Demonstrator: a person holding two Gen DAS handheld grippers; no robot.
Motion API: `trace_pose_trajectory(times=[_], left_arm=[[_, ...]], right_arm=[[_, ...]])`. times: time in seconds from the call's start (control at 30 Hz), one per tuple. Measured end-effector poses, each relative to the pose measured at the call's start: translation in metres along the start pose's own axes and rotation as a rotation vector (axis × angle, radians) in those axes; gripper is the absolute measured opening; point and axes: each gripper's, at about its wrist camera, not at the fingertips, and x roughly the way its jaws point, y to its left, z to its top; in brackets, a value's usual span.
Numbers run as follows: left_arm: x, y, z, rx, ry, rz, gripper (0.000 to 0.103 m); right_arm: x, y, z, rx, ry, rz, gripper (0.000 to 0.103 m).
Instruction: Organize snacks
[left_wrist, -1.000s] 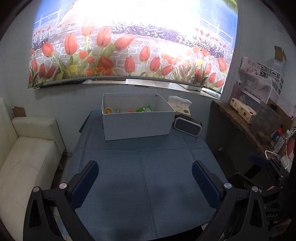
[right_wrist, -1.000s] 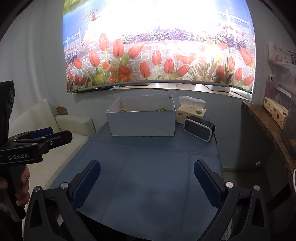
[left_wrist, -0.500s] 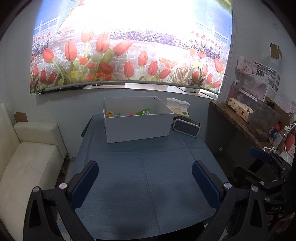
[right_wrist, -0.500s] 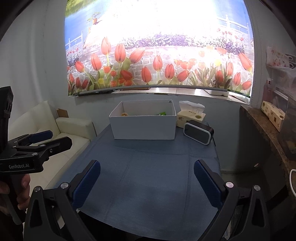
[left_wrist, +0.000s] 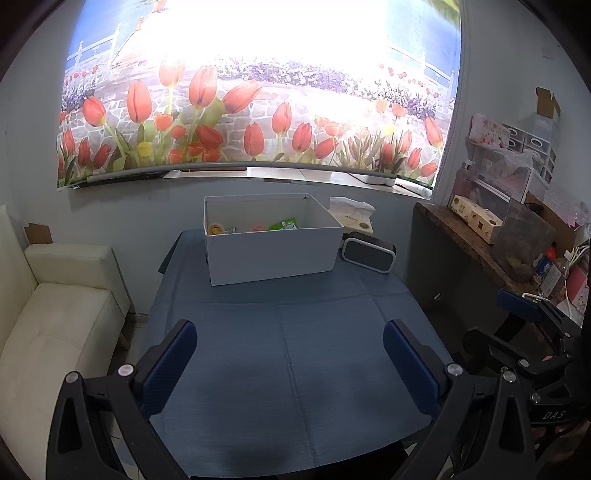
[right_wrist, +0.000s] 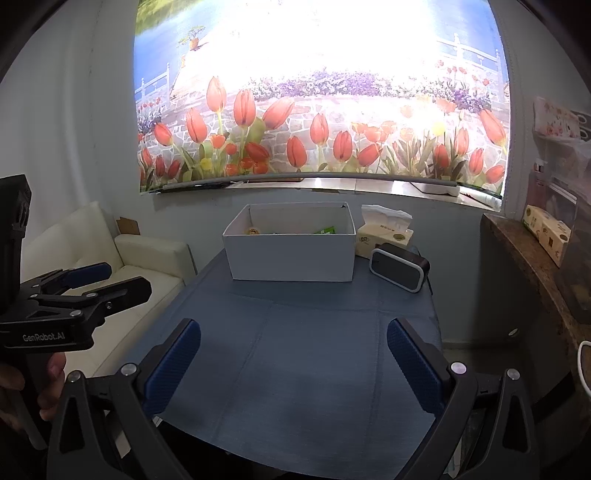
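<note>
A white open box stands at the far side of the blue-covered table; it also shows in the right wrist view. Several snacks lie inside, among them a green packet and a yellow round one. My left gripper is open and empty above the table's near half. My right gripper is open and empty too, well short of the box. The left gripper also shows from the side in the right wrist view.
A tissue box and a black speaker sit right of the white box. A white sofa is to the left. A cluttered wooden counter runs along the right. A tulip mural covers the back wall.
Both grippers have drawn back and risen a little, so the table and box look smaller and farther. Both stay open and empty.
</note>
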Motion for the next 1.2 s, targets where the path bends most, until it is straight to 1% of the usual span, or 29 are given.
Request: trace_pose_trajectory(times=[1.2], left_arm=[[-0.0003,-0.0011,0.0001,0.011,0.006,-0.017,0.103]], right_arm=[[0.0004,-0.0009,-0.0019,0.020,0.002,0.022,0.103]])
